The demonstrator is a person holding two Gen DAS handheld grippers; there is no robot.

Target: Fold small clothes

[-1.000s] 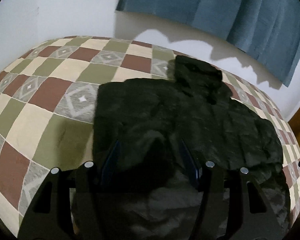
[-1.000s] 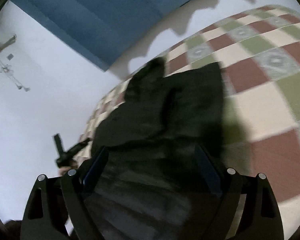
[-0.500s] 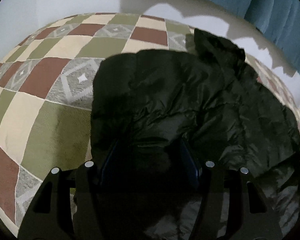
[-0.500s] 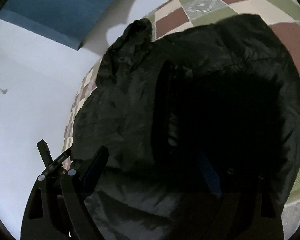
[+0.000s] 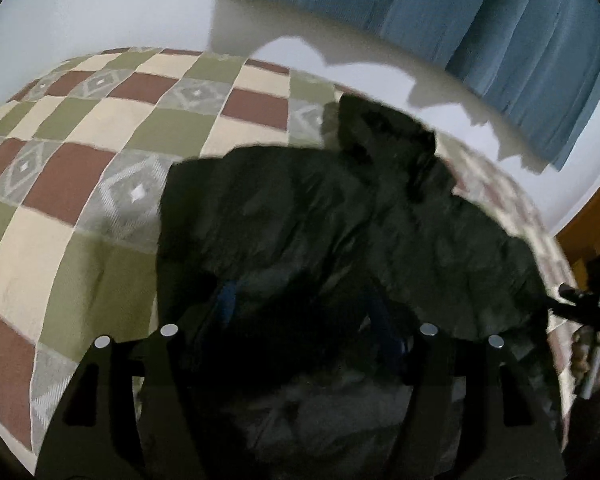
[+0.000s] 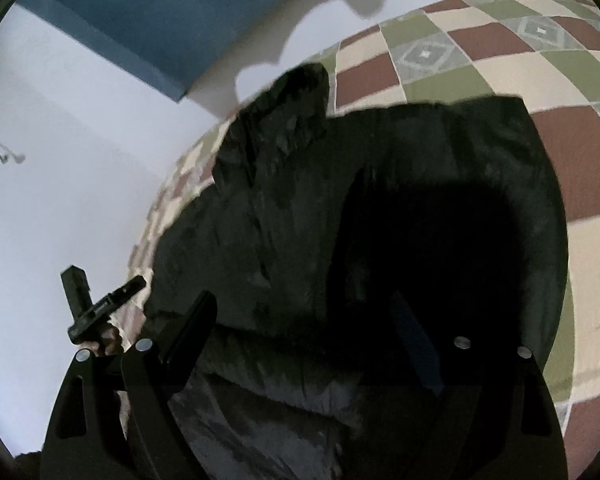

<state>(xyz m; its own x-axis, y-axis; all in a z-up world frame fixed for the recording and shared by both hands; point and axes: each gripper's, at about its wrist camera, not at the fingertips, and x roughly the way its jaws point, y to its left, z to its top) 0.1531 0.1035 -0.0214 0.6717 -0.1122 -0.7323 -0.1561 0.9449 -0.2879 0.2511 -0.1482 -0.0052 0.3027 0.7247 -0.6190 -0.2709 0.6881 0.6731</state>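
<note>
Comparing against a second ago: the left claw [image 5: 300,308] jaws have just been opening, dark fabric lying between them, pads apparently no longer pinching. The right claw [image 6: 300,344] stands wide apart over the cloth, no grip evident. The black padded jacket [image 5: 340,216] lies on the checked bedspread [image 5: 100,140], now bunched closer to both cameras than earlier, hood end toward the far wall. Judgement: near hem carried forward and being let go, so one fold looks roughly laid. The left view alone shows the right-hand tool and fingers at the jacket's right edge. The right view alone shows the left tool [image 6: 100,304] off the bed's left edge and deep shadow across the jacket's middle
</note>
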